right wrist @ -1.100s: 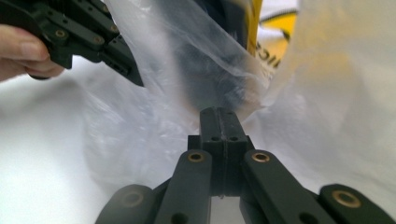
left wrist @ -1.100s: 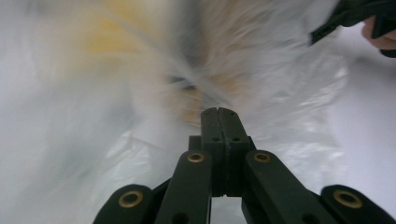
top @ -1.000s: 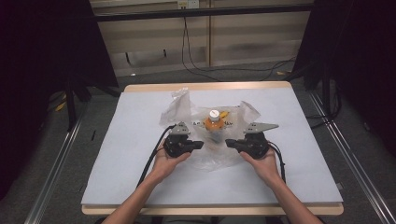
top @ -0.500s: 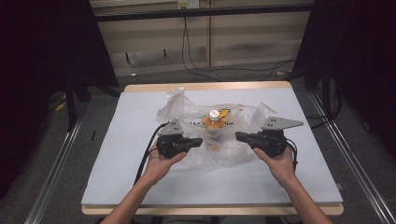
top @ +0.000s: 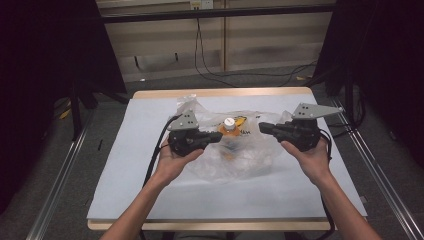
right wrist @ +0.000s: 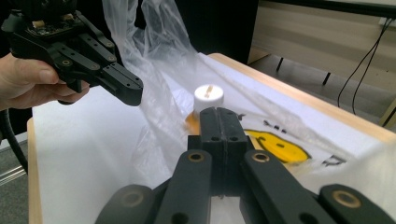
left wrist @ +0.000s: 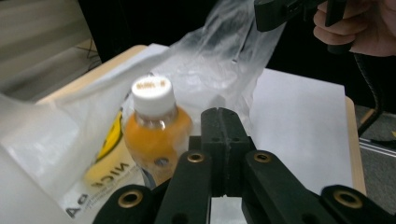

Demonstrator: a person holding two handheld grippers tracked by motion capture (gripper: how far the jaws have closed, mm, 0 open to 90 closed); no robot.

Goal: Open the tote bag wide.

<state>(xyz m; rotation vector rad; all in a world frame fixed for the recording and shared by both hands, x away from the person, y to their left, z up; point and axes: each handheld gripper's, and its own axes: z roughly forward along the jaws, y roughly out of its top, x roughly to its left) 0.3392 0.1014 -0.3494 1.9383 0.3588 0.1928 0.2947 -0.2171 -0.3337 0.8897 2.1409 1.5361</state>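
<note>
Midway between the two claws stands an orange drink bottle [top: 229, 131] with a white cap, upright inside a clear plastic bag [top: 235, 150] printed with a yellow smiley face. The bag sits on the white-covered tabletop [top: 135, 165], toward its far middle, its film crumpled around the bottle and rising in loose folds at both sides.

The left claw [top: 215, 136] points inward from the bottle's left, and its jaws are pressed flat together; in the left gripper view the closed tips [left wrist: 223, 122] lie just beside the bottle [left wrist: 156, 126], slightly nearer the camera, with bag film behind them. Whether a fold of film is pinched between them cannot be told.

The right claw [top: 264, 127] points inward from the bottle's right, held a little higher over the tabletop, with its jaws likewise fully closed. In the right gripper view its tips [right wrist: 219, 119] sit directly in front of the white cap [right wrist: 208, 97], and the left claw [right wrist: 128, 91] appears beyond with a sheet of bag film hanging right by its tip. Each claw is held in one of the person's hands, forearms reaching in from the near edge.
</note>
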